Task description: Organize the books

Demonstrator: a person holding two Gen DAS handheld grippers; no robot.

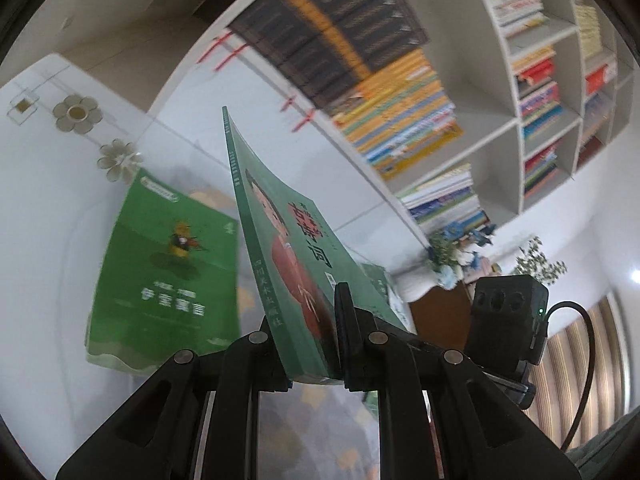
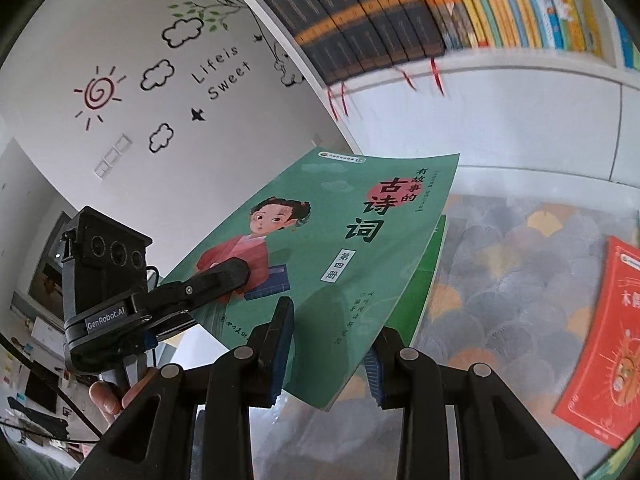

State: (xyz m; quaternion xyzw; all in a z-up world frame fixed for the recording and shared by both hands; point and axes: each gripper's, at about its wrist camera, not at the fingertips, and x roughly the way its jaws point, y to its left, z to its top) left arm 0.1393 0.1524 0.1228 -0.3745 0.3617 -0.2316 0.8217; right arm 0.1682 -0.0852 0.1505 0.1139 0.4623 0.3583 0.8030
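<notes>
A teal poetry book (image 2: 340, 240) is clamped near its lower edge in the left tool (image 1: 312, 344). The right tool (image 2: 330, 356) straddles its corner, jaws slightly apart, contact unclear. Both tools are angled downward. The book is held aloft below the bookshelf (image 2: 500, 76); shelving likely follows, needing an upright turn.

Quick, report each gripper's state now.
Left gripper: shut on the thin teal-green paperback with the cartoon girl cover.
Right gripper: the same paperback's lower edge lies between its jaws; whether the pads press on it cannot be told.
</notes>
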